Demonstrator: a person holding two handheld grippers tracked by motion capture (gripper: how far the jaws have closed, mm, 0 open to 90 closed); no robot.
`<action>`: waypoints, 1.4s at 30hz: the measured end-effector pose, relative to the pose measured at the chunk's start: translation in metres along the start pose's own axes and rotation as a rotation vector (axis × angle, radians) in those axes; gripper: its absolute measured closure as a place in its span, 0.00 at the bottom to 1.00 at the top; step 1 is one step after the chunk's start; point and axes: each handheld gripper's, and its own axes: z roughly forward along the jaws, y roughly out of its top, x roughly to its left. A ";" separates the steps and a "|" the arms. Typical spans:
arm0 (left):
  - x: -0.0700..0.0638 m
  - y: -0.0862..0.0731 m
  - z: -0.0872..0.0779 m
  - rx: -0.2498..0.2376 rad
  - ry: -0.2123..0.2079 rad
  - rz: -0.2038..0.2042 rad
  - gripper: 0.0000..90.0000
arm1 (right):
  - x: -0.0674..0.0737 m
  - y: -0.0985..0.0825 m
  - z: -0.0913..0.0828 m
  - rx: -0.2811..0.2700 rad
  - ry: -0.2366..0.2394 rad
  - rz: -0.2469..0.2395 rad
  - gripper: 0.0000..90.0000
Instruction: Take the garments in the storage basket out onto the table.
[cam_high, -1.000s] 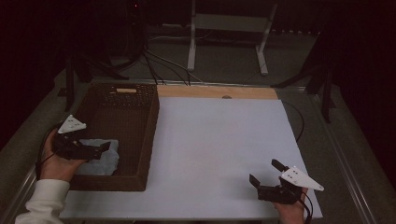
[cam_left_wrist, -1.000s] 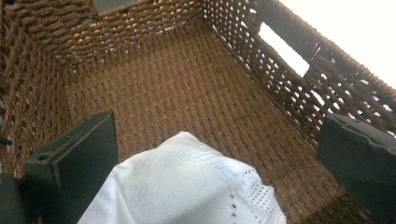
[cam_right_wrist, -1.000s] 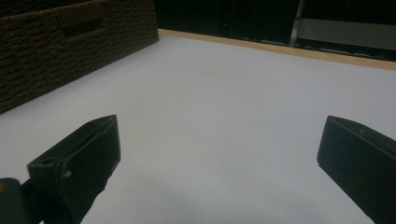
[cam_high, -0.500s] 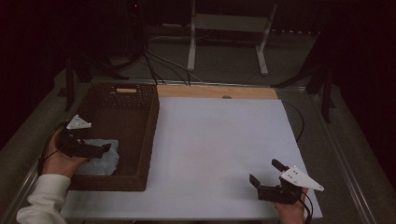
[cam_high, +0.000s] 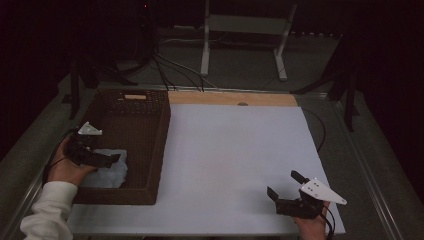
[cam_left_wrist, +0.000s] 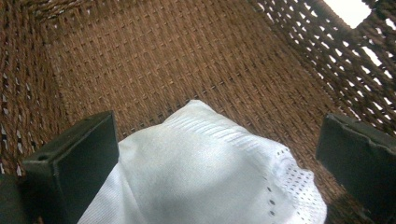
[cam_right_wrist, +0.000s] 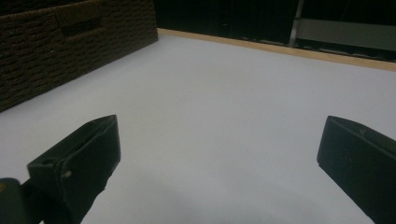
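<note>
Brown woven wicker basket (cam_high: 150, 150) holds white folded cloth (cam_left_wrist: 196, 172) at near end; left gripper (cam_left_wrist: 210, 154) gapes wide over cloth, gripping nothing; right gripper (cam_high: 285, 192) wide open, empty, well right of basket.

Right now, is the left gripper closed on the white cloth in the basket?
No, the left gripper is open, its jaws standing wide apart on either side of the white cloth.

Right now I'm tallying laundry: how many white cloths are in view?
1: a white cloth in the wicker basket, under the left gripper. More may be hidden.
</note>
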 end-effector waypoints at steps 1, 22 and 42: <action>0.001 0.000 0.001 0.003 -0.003 -0.001 0.01 | 0.000 0.000 0.000 -0.001 0.000 0.000 0.00; 0.009 -0.002 0.026 0.083 -0.058 -0.053 0.01 | 0.000 0.000 0.000 0.000 0.001 0.004 0.00; 0.020 -0.006 0.043 0.200 -0.119 -0.133 0.01 | 0.000 0.000 0.000 0.002 0.002 0.004 0.00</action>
